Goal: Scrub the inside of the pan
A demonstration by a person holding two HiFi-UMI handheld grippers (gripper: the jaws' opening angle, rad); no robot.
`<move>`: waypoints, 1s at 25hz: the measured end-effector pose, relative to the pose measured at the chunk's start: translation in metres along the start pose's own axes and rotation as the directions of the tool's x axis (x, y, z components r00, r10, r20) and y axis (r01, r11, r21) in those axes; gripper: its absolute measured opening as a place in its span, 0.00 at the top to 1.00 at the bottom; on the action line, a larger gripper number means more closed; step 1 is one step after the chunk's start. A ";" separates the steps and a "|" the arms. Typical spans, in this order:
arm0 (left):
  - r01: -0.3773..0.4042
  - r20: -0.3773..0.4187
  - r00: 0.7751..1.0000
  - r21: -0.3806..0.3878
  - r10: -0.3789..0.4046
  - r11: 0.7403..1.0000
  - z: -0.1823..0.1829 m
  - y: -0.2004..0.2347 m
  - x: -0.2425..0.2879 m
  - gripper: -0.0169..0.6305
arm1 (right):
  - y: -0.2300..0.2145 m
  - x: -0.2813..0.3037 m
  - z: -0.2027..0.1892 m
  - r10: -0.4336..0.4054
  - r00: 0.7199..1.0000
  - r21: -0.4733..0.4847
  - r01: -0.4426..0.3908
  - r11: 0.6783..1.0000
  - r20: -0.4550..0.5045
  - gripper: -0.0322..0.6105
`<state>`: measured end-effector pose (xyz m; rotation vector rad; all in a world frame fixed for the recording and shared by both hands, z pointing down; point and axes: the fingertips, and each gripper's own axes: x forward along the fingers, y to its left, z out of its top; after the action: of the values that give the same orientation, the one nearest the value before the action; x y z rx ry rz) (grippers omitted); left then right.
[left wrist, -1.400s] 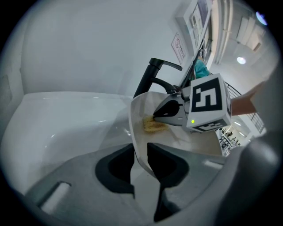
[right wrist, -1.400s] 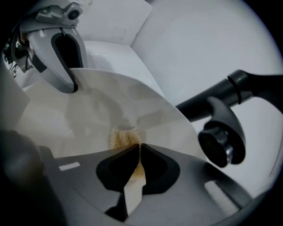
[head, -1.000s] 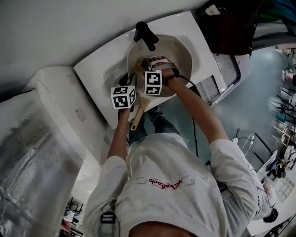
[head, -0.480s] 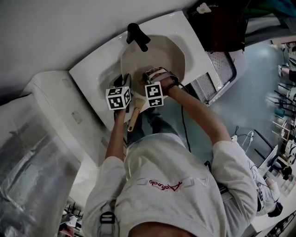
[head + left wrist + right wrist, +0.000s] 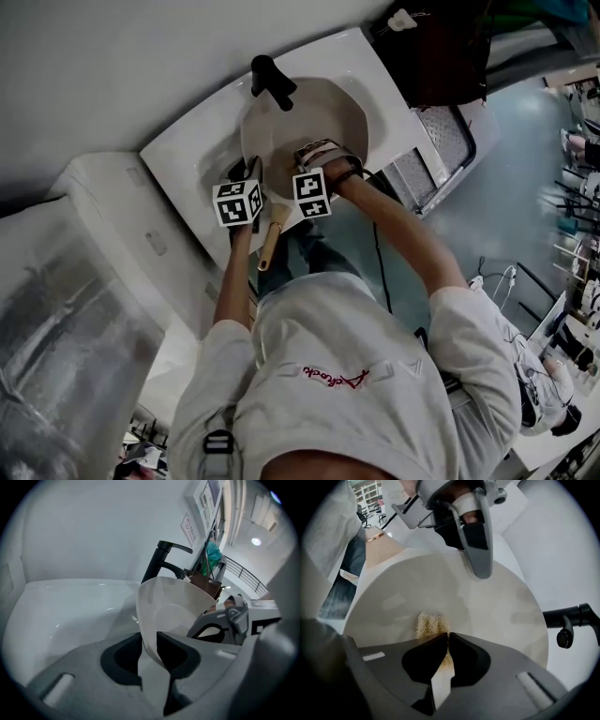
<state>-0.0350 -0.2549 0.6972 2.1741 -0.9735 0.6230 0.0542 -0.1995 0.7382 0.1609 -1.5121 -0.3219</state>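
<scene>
Gripping the pan [image 5: 164, 616] by its rim, the left gripper [image 5: 149, 644] held it in the sink [image 5: 183, 150], its jaws just starting to open. The right gripper's [image 5: 446, 641] jaws were closed on a scrub pad [image 5: 430, 624] pressed against the pan's inside.

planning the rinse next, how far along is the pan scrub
Done: the pan is held tilted over the sink. In hand: the right gripper holds a scrub pad against the pan's inside. Left: faint marks show across it, so more scrubbing is likely.
</scene>
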 end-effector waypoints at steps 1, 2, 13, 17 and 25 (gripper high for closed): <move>0.001 -0.004 1.000 0.003 -0.001 1.000 0.000 0.000 -0.001 0.82 | -0.001 0.000 -0.002 0.001 1.000 0.007 -0.001 1.000 -0.006 0.91; 0.001 -0.006 1.000 0.007 -0.001 1.000 0.000 0.000 -0.001 0.81 | -0.002 0.000 -0.003 0.001 1.000 0.013 -0.001 1.000 -0.010 0.91; -0.063 0.089 0.994 0.034 0.060 0.997 0.021 0.012 -0.035 0.67 | -0.047 -0.027 -0.003 -0.142 0.986 0.319 0.109 0.942 0.082 0.91; -0.093 0.128 0.988 0.042 0.087 0.995 0.032 0.017 -0.050 0.67 | -0.069 -0.048 -0.006 -0.241 0.961 0.506 0.143 0.851 0.133 0.91; -0.096 0.207 0.975 0.085 0.077 0.992 0.061 -0.005 -0.068 0.81 | -0.090 -0.094 -0.031 -0.382 0.905 0.827 0.066 0.559 0.186 0.91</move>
<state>-0.0632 -0.2659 0.6107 2.3232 -1.1721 0.5025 0.0730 -0.2586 0.6195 1.1087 -1.9106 0.1923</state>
